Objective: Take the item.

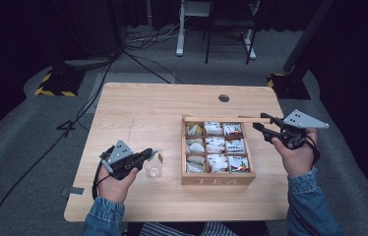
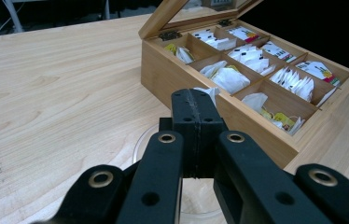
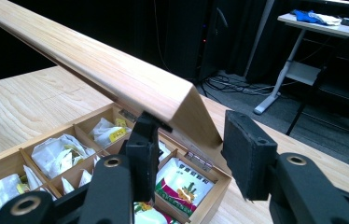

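A wooden tea box (image 1: 216,181) stands on the table with several compartments of tea bags (image 1: 215,144). Its lid (image 1: 221,119) is raised. My right gripper (image 1: 260,122) is shut on the lid's right end; in the right gripper view the lid (image 3: 116,65) lies between the jaws of the right gripper (image 3: 191,126). Left of the box stands a clear glass (image 1: 153,169). My left gripper (image 1: 147,153) hovers over its rim with jaws shut. In the left gripper view a scrap of white tea bag (image 2: 208,92) sticks out at the tips of the left gripper (image 2: 196,100).
The light wooden table (image 1: 138,108) has a round cable hole (image 1: 224,98) at the back. Cables (image 1: 88,108) run over the grey floor to the left. A white desk leg (image 1: 179,29) and a chair (image 1: 229,24) stand behind the table.
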Motion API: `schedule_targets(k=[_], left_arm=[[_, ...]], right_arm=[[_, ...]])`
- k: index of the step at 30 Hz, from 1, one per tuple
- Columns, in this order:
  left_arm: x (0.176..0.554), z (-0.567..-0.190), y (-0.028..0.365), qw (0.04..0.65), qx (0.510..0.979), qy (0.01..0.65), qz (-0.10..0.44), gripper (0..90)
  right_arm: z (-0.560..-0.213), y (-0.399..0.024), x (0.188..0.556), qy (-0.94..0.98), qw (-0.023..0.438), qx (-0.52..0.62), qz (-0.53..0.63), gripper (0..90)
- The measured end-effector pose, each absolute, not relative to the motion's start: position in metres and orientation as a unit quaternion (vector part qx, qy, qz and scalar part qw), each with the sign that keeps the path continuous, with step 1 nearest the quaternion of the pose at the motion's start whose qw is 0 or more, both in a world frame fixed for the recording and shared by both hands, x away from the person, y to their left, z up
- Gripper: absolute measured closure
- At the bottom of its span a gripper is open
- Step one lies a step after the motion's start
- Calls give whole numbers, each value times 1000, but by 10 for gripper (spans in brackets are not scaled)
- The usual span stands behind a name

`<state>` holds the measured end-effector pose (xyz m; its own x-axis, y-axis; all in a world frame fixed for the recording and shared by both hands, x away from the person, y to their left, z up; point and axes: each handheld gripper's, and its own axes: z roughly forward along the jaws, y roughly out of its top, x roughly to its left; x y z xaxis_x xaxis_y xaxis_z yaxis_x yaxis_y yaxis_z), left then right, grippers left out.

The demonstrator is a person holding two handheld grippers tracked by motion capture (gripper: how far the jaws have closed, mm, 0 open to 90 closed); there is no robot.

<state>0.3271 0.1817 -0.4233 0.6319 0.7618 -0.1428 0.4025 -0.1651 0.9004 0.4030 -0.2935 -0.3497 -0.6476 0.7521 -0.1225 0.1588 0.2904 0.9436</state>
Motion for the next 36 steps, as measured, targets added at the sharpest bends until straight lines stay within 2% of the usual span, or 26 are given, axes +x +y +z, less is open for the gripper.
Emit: schedule_targets(k=[11, 13, 14, 16, 18, 28, 36], left_arm=[[328, -429, 176, 497, 759, 383, 176, 899], [329, -430, 175, 492, 764, 382, 167, 834], [330, -431, 175, 487, 768, 383, 161, 834], [329, -429, 175, 487, 769, 384, 154, 655], [329, -428, 176, 489, 769, 383, 153, 602], [327, -415, 196, 481, 758, 397, 193, 426], [326, -414, 227, 433, 763, 427, 220, 395]], right_arm=[[-350, -294, 403, 750, 289, 304, 512, 568], [-350, -294, 403, 750, 289, 303, 512, 568], [-350, -294, 403, 750, 289, 304, 512, 568], [-350, -294, 403, 750, 289, 303, 512, 568], [-350, -294, 403, 751, 289, 304, 511, 568], [-350, -294, 403, 752, 286, 304, 511, 566], [-349, -294, 401, 755, 284, 304, 506, 562]])
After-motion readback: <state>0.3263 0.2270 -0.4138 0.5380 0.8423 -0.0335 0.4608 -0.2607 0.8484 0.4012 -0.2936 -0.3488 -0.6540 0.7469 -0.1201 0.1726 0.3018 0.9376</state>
